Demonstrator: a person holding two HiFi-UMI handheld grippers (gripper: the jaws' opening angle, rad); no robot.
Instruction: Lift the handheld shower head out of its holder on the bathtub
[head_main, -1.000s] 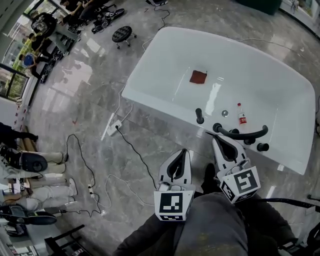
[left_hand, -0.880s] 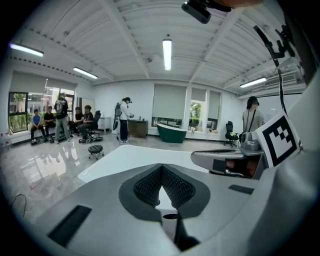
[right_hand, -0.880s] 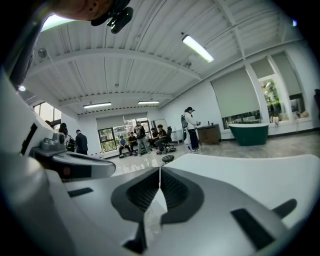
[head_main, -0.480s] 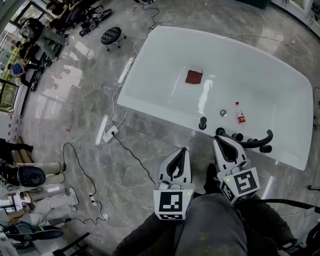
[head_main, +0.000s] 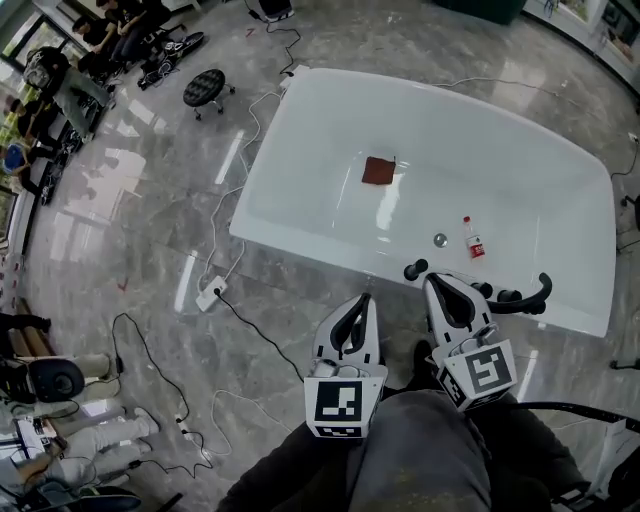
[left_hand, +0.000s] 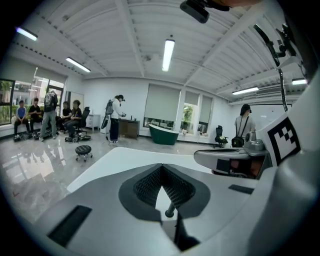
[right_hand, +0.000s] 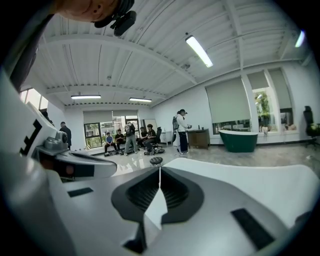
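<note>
A white bathtub stands ahead on the grey floor. On its near rim are black fittings: a short upright stick, which looks like the handheld shower head in its holder, then knobs and a curved spout. My left gripper is shut and empty, short of the rim and left of the stick. In the left gripper view the stick shows just beyond the closed jaw tips of that gripper. My right gripper is shut and empty, its tip close beside the stick. The right gripper view shows the closed right gripper over the tub's white rim.
Inside the tub lie a red cloth, a small bottle and the drain. A power strip with cables lies on the floor at the left. A round stool and seated people are farther back. A green tub stands by the far wall.
Both grippers have moved closer to the tub's near rim, still shut. The black fittings now lie right at the right gripper's tip.
</note>
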